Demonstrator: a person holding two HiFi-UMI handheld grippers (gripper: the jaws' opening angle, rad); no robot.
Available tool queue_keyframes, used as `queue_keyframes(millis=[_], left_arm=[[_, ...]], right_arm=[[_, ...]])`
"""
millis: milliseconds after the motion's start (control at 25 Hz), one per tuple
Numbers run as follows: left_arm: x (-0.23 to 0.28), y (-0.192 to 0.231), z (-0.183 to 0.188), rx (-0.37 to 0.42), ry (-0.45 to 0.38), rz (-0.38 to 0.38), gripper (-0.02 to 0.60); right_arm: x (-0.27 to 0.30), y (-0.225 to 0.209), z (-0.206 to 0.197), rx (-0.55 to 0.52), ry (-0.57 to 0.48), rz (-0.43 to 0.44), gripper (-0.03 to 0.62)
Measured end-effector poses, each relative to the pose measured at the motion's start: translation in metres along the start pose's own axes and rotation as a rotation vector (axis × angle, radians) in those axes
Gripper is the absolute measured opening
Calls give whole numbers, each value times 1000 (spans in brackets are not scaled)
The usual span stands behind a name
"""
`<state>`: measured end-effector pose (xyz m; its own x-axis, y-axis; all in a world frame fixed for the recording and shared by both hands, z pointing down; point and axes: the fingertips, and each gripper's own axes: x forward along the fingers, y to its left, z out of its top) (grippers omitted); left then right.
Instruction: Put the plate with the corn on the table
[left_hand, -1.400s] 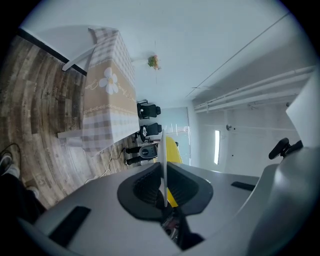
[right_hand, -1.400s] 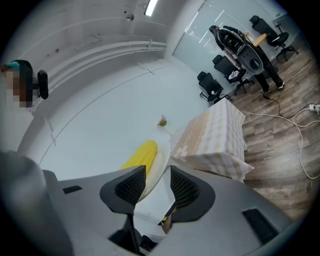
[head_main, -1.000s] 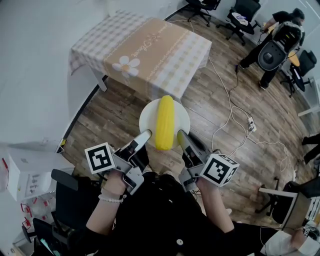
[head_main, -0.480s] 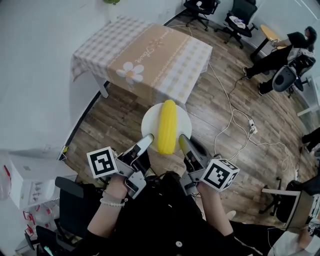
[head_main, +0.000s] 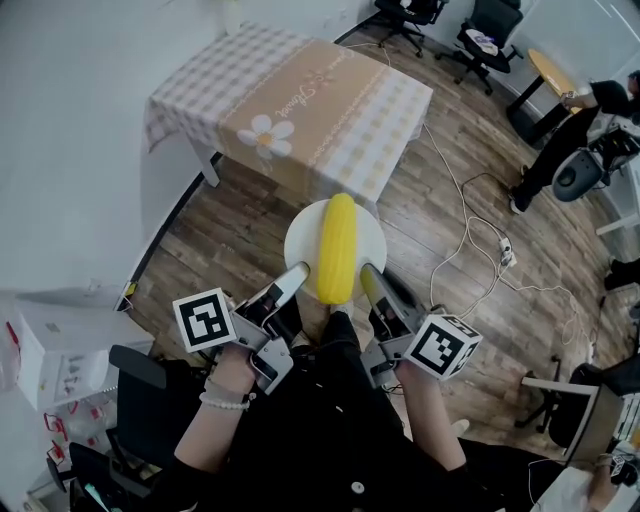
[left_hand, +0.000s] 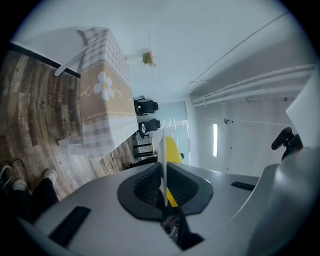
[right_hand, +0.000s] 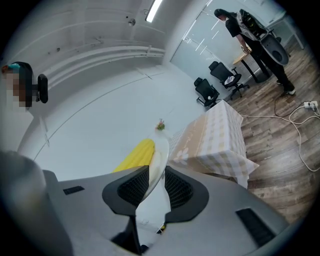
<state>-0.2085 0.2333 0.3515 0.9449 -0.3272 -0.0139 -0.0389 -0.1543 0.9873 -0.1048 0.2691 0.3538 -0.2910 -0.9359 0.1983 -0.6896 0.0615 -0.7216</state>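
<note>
Plate (head_main: 300, 240) with corn (head_main: 337, 248) hangs above the floor (head_main: 230, 230), short of the worktop (head_main: 290, 95), its rim pinched in the narrow-set jaws of left gripper (head_main: 295, 272) and right gripper (head_main: 368, 274): pickup done, final approach and set-down remain.

Wood-plank floor (head_main: 440, 250), brown, worn look. White wall (head_main: 70, 150) on the left, dark baseboard along its foot. Table (head_main: 300, 100) stands by the wall, covered with a checked cloth, beige centre strip with a daisy print, white legs. Small green plant (left_hand: 148, 58) behind it against the wall. Black office chairs (head_main: 490, 30) at the far end, near a small round yellowish table (head_main: 550, 70). White cable and power strip (head_main: 503, 250) lie loose on the floor. White box (head_main: 50, 350) at lower left. Ceiling strip light (right_hand: 156, 9) is on; glass partition (right_hand: 200, 45) behind the chairs.
</note>
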Motion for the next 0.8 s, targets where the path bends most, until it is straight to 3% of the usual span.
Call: queue_keyframes(millis=[560, 800], left_arm=[[39, 1, 13, 13, -16, 5, 31], [86, -1, 25, 15, -32, 17, 31]], right_arm=[[17, -24, 33, 6, 14, 15, 126], [30, -50, 72, 9, 39, 24, 126]])
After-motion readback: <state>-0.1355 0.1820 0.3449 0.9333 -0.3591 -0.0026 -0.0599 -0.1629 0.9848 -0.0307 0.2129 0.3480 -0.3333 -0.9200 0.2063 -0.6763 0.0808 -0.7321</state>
